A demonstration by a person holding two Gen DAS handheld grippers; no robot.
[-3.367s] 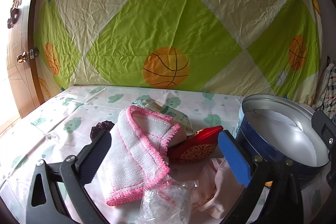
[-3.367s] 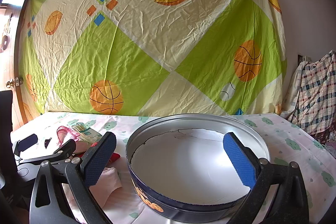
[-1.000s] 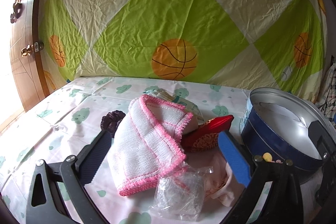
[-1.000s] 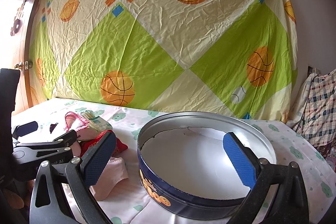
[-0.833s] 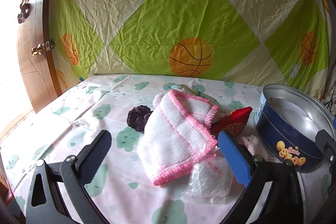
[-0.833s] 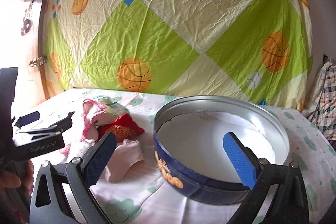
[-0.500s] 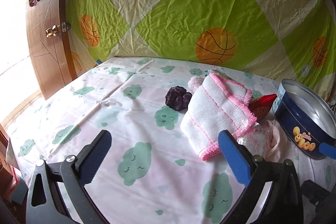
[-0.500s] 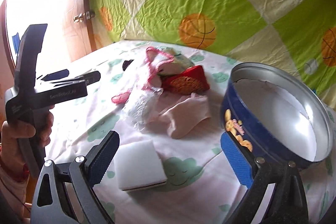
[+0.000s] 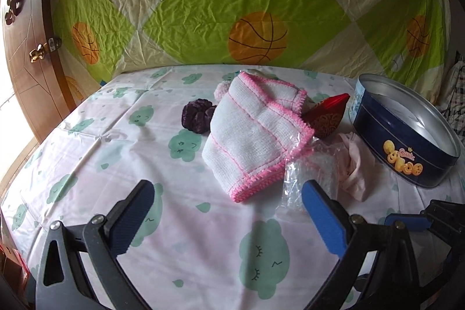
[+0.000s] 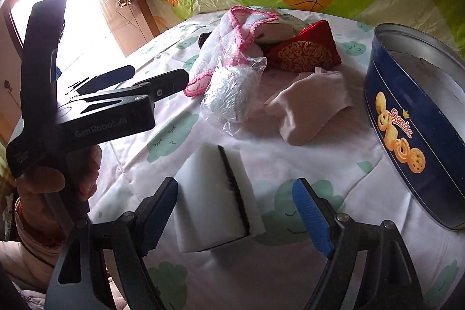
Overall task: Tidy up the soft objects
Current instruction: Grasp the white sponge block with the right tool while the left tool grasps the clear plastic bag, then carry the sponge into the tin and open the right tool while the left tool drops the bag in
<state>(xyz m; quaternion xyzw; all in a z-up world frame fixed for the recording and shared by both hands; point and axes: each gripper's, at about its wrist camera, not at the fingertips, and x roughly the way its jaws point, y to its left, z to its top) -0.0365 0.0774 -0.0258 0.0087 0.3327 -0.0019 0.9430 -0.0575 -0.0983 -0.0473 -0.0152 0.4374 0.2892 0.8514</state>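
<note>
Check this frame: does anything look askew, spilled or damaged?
Nothing spilled or damaged. The soft items lie in a loose heap beside the empty blue tin; the white sponge sits apart, between the right gripper pads.

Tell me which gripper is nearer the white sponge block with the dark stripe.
Right. The right gripper has its closing jaws straddling the white sponge block, without pressing it. The left gripper hovers farther back, beside the bagged bundle.

Cloud-print bed [image 9: 87,164]: cloths, tin [image 9: 407,141]
</note>
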